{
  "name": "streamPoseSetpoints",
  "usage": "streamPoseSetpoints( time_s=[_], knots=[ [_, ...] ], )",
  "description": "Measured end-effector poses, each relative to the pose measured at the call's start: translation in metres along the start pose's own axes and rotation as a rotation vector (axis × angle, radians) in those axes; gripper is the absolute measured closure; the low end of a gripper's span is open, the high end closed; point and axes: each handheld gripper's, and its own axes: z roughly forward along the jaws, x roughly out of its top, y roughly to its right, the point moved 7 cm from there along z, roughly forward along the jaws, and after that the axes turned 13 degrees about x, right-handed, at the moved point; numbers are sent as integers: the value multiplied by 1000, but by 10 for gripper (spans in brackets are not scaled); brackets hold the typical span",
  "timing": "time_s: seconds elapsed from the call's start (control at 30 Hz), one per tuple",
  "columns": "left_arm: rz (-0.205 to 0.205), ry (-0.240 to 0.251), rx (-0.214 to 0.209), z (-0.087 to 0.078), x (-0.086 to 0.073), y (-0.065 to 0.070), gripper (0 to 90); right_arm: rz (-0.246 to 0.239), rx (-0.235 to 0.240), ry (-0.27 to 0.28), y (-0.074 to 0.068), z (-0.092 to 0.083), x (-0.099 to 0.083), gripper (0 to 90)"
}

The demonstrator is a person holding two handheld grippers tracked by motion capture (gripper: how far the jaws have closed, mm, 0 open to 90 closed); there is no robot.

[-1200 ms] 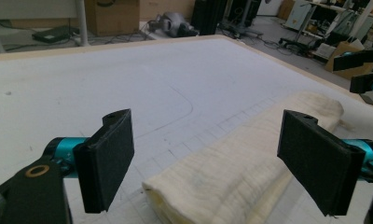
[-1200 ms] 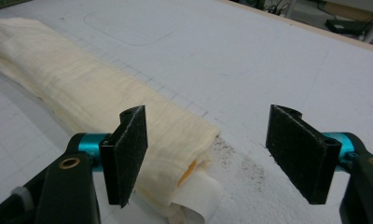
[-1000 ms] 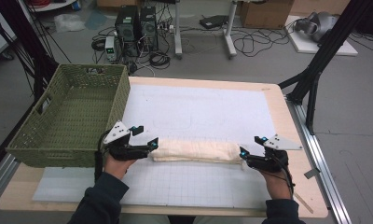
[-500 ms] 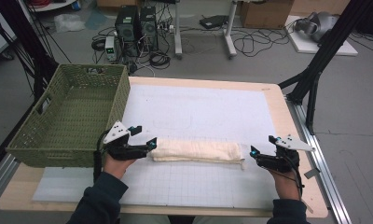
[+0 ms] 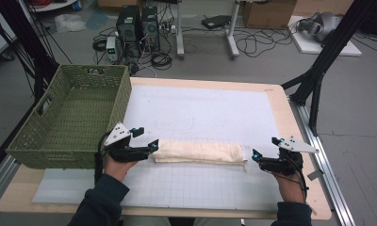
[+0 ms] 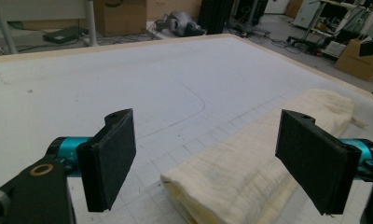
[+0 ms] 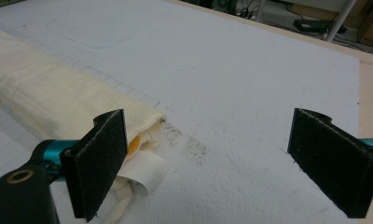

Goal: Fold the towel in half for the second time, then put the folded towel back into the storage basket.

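Looking down from the high view, I see a rolled cream towel (image 5: 199, 152) lying across the white mat (image 5: 200, 113) near the front of the table (image 5: 277, 94). My left gripper (image 5: 151, 146) sits at the towel's left end, beside a green basket (image 5: 69, 117). My right gripper (image 5: 256, 155) sits just off the towel's right end, apart from it.

From the left gripper view, the jaws stand wide open; the end of the towel (image 6: 250, 172) lies between them, and neither pad presses on it.

From the right gripper view, the jaws have just been opening and now stand wide. The end of the towel (image 7: 54, 107) lies beside the left pad, with bare mat (image 7: 231, 84) between the jaws. Nothing is held.
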Motion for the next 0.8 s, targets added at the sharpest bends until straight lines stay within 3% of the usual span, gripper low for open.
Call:
streamPoseSetpoints(
  time_s=[0.8],
  knots=[
    [-2, -42, 15, 4, -6, -2, 211, -3, 9, -17, -1, 5, -4, 113]
  ],
)
